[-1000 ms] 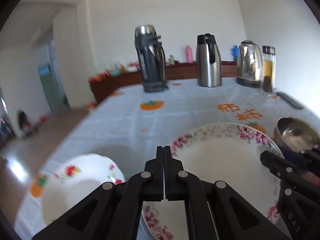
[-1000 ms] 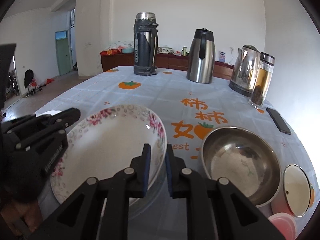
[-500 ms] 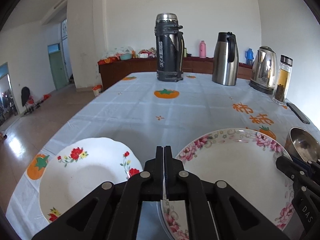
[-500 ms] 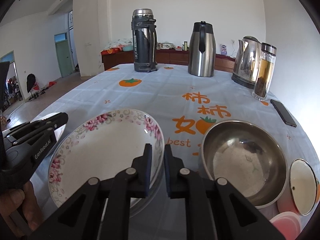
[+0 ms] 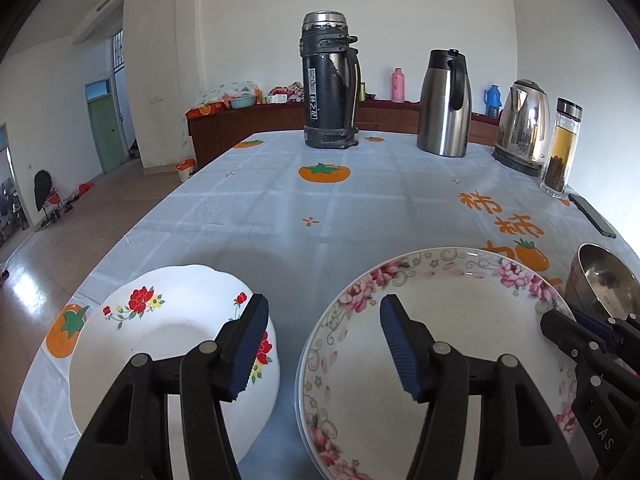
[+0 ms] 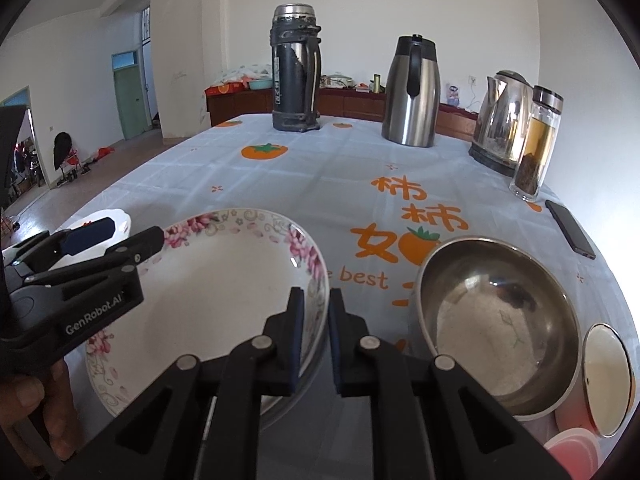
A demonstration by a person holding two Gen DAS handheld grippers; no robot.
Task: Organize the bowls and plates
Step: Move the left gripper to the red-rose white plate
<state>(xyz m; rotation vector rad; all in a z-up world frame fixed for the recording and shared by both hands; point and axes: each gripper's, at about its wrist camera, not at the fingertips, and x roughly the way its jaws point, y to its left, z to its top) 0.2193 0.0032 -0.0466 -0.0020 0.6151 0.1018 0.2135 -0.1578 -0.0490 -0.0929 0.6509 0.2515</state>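
A pink-flowered plate (image 5: 460,340) (image 6: 216,288) lies near the table's front, and a paler rim shows under its edge. My left gripper (image 5: 323,304) (image 6: 128,236) straddles the plate's left rim. Its jaws are opening and the pads stand off the rim. My right gripper (image 6: 315,332) (image 5: 560,320) is shut on the plate's right rim. A white plate with red flowers (image 5: 168,340) (image 6: 116,216) lies to the left, partly under my left finger. A steel bowl (image 6: 496,312) (image 5: 604,284) sits to the right of the flowered plate.
At the back stand a black thermos (image 5: 326,84), a steel jug (image 5: 444,104), a kettle (image 5: 520,124) and a tea bottle (image 5: 562,148). A phone (image 6: 570,228) lies at the right edge. A lidded cup (image 6: 608,376) and a pink lid (image 6: 572,452) sit front right.
My left gripper has opened and let go of the pink-flowered plate's left rim, after shifting and rolling a little. The right gripper has kept its grip and place.
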